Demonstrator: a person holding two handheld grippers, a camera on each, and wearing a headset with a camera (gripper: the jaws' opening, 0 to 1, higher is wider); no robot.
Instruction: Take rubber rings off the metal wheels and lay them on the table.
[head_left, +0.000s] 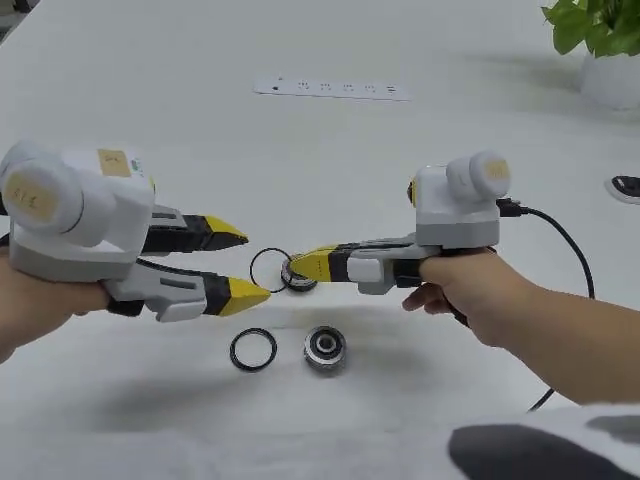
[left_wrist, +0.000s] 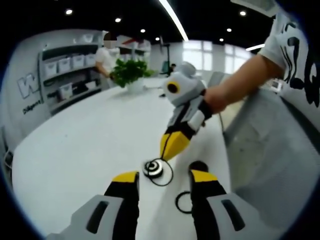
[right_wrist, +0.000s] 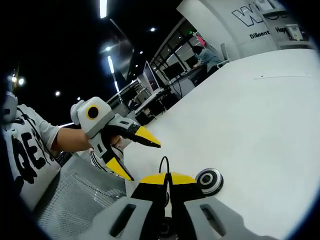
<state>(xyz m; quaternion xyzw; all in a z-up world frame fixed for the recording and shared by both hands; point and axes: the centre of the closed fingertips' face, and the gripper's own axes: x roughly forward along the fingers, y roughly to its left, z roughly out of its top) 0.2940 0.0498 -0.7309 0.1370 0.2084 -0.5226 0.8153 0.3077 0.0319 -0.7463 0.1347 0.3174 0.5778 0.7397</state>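
Closest, at the lower left of the head view, the left hand-held gripper (head_left: 238, 263) sits in a hand, its yellow-tipped jaws spread apart and holding nothing, the tips pointing toward mid-frame. Under everything runs the white desk (head_left: 300, 140), reaching the top edge. From the right comes the right hand-held gripper (head_left: 297, 265), held in the other hand, with a black cable (head_left: 560, 235) leaving its rear. Its jaws are clenched on a rubber ring (head_left: 251, 268), and in the right gripper view the thin black loop stands up out of the pressed-together tips. A potted plant (head_left: 600, 25) sits in the upper right corner and a white power strip (head_left: 332, 89) lies at upper centre. At that hand-held gripper's tips, in mid-frame, rests a metal wheel (head_left: 300, 283), with the pinched ring looping out to its left, between the two hand-held grippers. Below it lies a second metal wheel (head_left: 325, 348), and just to its left, apart from it, a loose ring (head_left: 233, 350) lies flat on the desk.
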